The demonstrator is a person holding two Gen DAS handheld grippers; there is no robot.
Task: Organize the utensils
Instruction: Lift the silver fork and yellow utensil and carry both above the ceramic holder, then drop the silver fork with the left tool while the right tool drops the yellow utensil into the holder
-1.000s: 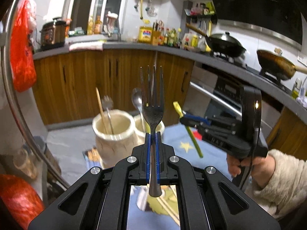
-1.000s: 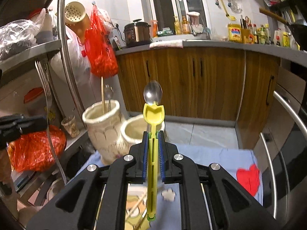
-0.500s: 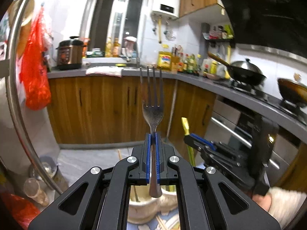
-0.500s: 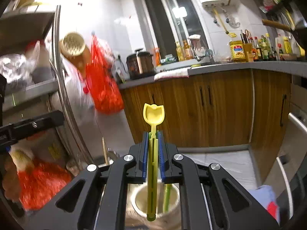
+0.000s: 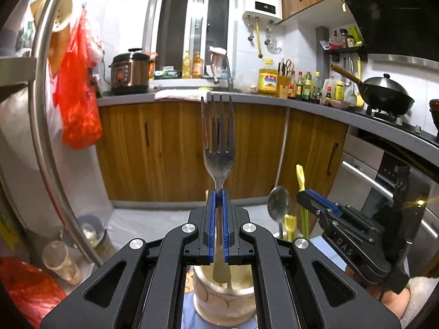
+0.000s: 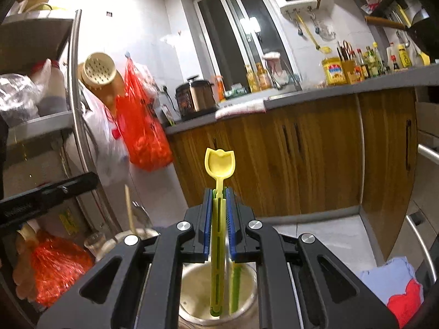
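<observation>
Fork (image 5: 218,148) stands upright in the left tongs (image 5: 218,219), which are clenched on its neck, tines at twelve o'clock and the handle end hanging at six o'clock into the mouth of a cream ceramic holder (image 5: 223,298) directly beneath. Its long axis runs straight along the fingers, so the coming move looks like a plain release. At three o'clock in the left wrist view sit the right tongs (image 5: 307,194), and between the two a metal spoon (image 5: 278,205) stands.

From the right wrist view, the right tongs (image 6: 218,219) are clenched on a yellow scoop (image 6: 219,164), bowl at twelve o'clock, shaft dropping at six o'clock into a second holder (image 6: 219,298) that already has a green stick beside it. Each hand is nearer its own holder. At nine o'clock the other holder carries a wooden chopstick (image 6: 129,208).
</observation>
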